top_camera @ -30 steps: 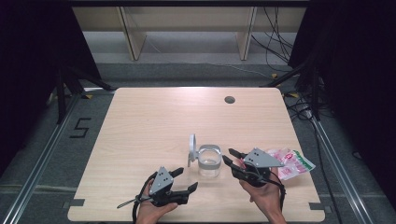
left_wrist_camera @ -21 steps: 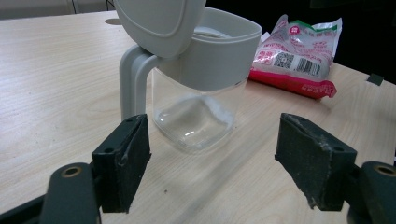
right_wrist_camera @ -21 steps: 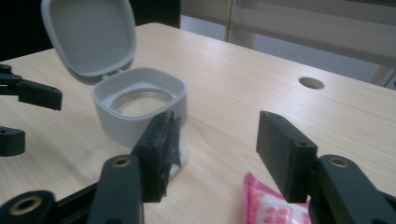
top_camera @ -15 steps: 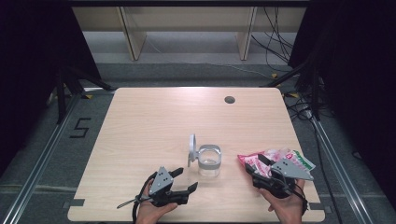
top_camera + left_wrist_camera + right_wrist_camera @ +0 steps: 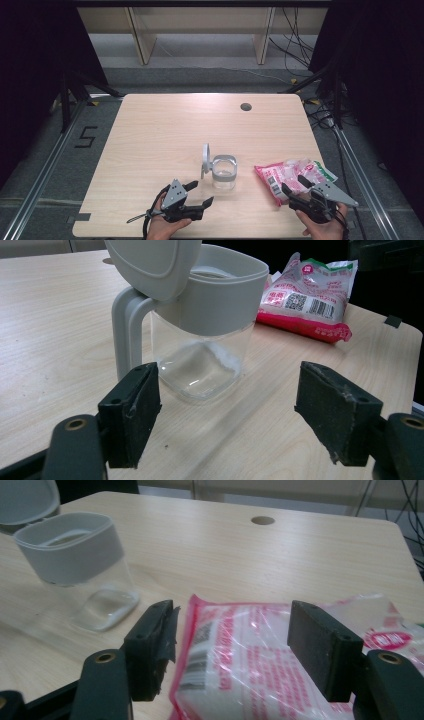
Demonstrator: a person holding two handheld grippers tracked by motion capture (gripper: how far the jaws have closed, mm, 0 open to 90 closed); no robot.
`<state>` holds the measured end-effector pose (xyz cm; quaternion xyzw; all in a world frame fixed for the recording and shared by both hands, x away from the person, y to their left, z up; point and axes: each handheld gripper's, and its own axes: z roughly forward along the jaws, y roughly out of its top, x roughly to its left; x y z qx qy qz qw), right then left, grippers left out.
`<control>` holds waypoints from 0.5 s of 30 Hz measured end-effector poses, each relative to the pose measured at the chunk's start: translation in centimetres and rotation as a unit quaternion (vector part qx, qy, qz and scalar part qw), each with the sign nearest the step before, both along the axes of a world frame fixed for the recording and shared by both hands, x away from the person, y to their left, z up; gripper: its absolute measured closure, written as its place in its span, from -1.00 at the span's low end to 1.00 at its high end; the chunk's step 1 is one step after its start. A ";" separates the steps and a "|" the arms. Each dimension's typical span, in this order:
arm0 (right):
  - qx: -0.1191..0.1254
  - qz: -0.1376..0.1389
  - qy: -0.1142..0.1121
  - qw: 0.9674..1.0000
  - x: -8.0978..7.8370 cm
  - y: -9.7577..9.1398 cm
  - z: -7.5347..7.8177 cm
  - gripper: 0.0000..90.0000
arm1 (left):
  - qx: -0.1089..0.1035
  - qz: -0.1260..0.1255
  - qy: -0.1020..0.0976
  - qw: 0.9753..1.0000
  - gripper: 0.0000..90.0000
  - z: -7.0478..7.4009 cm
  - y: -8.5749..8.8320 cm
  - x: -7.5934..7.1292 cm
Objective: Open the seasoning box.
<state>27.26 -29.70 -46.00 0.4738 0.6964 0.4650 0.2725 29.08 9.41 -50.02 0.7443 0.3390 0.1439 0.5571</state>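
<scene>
High view, jar [image 5: 223, 172] beside packet [image 5: 290, 175]

Your left gripper [image 5: 198, 196] hangs low by your body, fingers [image 5: 131, 420] spread wide with nothing between them; your right gripper [image 5: 294, 185] sits level, its fingers [image 5: 150, 647] having just been opening, now parted and gripping nothing

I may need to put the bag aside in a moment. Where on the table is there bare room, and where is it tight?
The far half of the table is bare up to the small round hole; so is the left side beside the clear container. It is crowded along the near edge: the container, the pink bag, the left gripper and the right gripper.
</scene>
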 end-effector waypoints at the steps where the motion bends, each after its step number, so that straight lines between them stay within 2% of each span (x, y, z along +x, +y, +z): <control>1: 0.011 -0.012 0.010 1.000 -0.2 -0.1 -0.1 -0.19 | 0.002 0.000 0.000 1.000 -0.44 0.0 0.0 0.0; 2: 0.003 -0.013 -0.001 1.000 -0.1 -0.5 -0.3 -0.19 | 0.001 -0.004 -0.001 1.000 -0.44 -0.1 0.0 0.0; 3: -0.006 -0.013 0.010 1.000 -0.2 -0.9 -0.3 -0.19 | 0.001 -0.002 -0.001 1.000 -0.44 -0.1 0.0 0.0; 4: -0.001 -0.021 0.014 1.000 -0.4 -1.1 -0.4 -0.19 | 0.006 0.000 -0.001 1.000 -0.44 0.0 0.0 0.0; 5: -0.002 -0.024 0.004 1.000 -0.3 -1.4 -0.7 -0.18 | 0.006 0.000 0.000 1.000 -0.45 0.0 0.0 0.0; 6: 0.001 -0.029 0.020 0.999 -0.6 -1.5 -0.6 -0.18 | 0.002 -0.001 -0.001 1.000 -0.45 0.0 0.0 0.0; 8: 0.016 -0.046 0.030 0.998 -0.9 -1.9 -0.8 -0.18 | 0.007 0.001 0.001 1.000 -0.45 -0.1 0.0 0.0; 9: 0.006 -0.049 0.024 0.998 -0.9 -2.3 -0.9 -0.18 | 0.005 0.002 0.001 1.000 -0.45 -0.2 -0.1 0.0; 11: 0.015 -0.061 0.035 0.997 -1.1 -2.6 -1.0 -0.18 | -0.001 -0.002 0.001 1.000 -0.45 -0.2 -0.2 0.2; 12: 0.003 -0.063 0.029 0.998 -1.1 -2.9 -1.2 -0.19 | 0.002 -0.003 0.000 1.000 -0.45 -0.2 -0.2 0.1; 14: 0.017 -0.069 0.033 0.997 -1.3 -3.0 -1.5 -0.19 | 0.005 -0.008 -0.001 1.000 -0.45 -0.2 -0.2 0.1; 15: 0.008 -0.077 0.050 0.996 -1.6 -3.2 -1.4 -0.19 | 0.004 -0.008 -0.001 1.000 -0.45 -0.2 -0.2 0.1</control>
